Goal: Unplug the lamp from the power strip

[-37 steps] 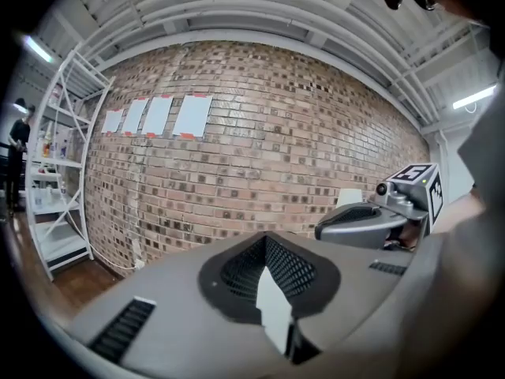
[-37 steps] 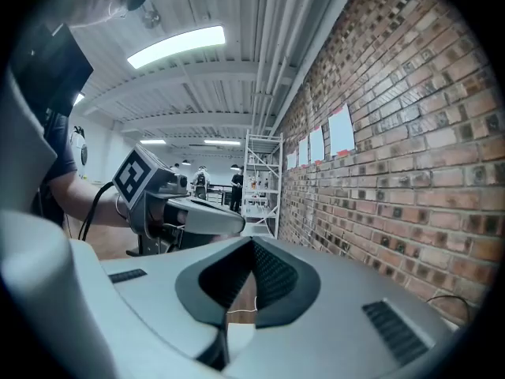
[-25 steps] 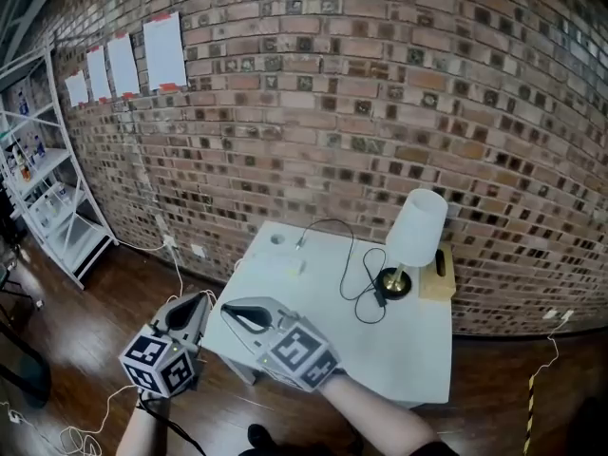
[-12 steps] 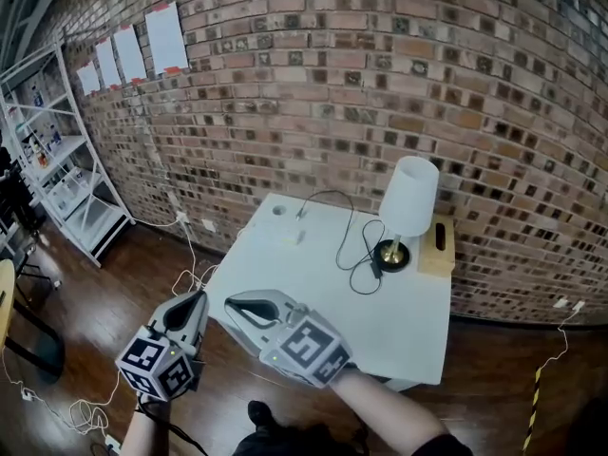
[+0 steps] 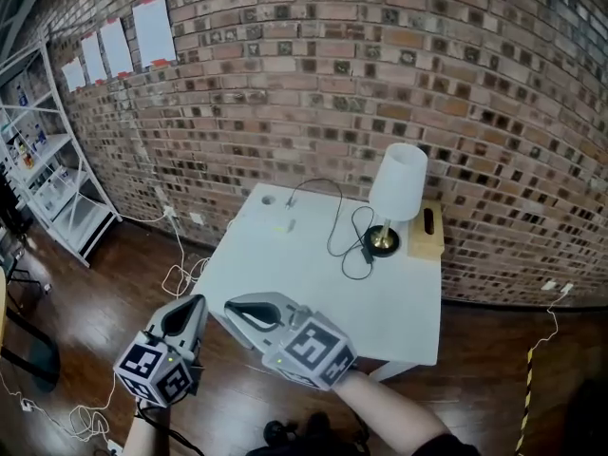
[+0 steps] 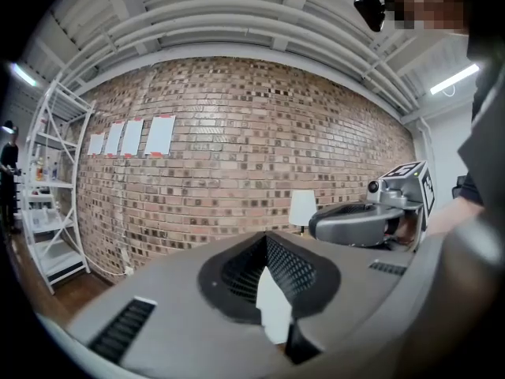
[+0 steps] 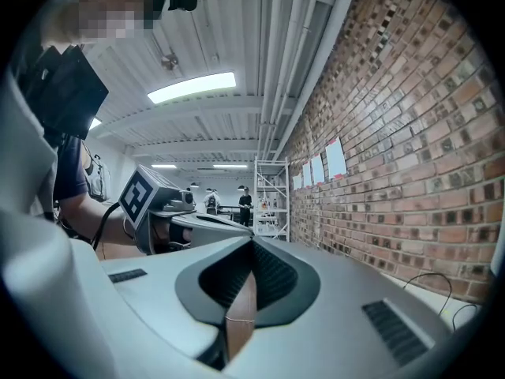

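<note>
both clenched and empty, the left hand-held gripper [image 5: 195, 302] and the right hand-held gripper [image 5: 231, 306] point to the lamp [image 5: 397, 184], well ahead on the tabletop [image 5: 313, 288], nearer the right one.

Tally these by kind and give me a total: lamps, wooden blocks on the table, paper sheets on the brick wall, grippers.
Lamp: 1
Wooden block: 1
Paper sheets on the wall: 4
Grippers: 2 (left gripper, right gripper)
Total: 8

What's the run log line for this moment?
stage: pre-contact | left tongs: shut, empty | right tongs: shut, empty | lamp: on table, untouched
</note>
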`<act>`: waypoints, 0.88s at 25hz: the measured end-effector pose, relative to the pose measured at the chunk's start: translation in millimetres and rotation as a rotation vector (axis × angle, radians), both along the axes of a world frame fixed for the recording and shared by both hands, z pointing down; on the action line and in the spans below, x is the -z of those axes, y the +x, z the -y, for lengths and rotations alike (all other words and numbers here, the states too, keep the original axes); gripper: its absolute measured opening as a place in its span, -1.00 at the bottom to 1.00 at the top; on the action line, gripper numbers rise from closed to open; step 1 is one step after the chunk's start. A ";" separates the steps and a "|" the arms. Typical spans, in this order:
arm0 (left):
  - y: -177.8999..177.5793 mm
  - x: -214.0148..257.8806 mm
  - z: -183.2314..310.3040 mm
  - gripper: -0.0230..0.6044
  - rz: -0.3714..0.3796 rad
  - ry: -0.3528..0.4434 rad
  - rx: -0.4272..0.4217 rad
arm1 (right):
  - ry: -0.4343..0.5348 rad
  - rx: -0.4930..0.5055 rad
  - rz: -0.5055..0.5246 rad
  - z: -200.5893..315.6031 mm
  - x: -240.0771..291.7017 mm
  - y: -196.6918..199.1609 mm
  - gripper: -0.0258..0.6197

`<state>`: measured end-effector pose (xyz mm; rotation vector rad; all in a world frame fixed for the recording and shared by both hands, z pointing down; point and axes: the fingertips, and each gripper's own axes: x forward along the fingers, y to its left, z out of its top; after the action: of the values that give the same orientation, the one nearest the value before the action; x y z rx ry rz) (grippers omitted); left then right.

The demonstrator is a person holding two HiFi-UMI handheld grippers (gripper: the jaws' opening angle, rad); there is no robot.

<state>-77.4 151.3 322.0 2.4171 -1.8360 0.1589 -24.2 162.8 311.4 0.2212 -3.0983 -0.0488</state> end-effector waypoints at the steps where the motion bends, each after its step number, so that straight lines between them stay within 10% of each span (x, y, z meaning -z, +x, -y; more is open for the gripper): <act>1: -0.5 -2.3 -0.3 -0.88 0.001 -0.005 -0.015 | -0.004 -0.012 -0.005 -0.9 -1.7 -1.9 -0.97; 22: 1.6 -19.1 -18.5 -0.88 -0.125 0.004 -0.268 | 0.002 -0.229 -0.110 -42.1 -25.6 -15.9 -0.97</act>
<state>-75.8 169.8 341.1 2.6007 -1.4588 0.0231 -40.1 204.9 337.0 0.5515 -2.9419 -0.0557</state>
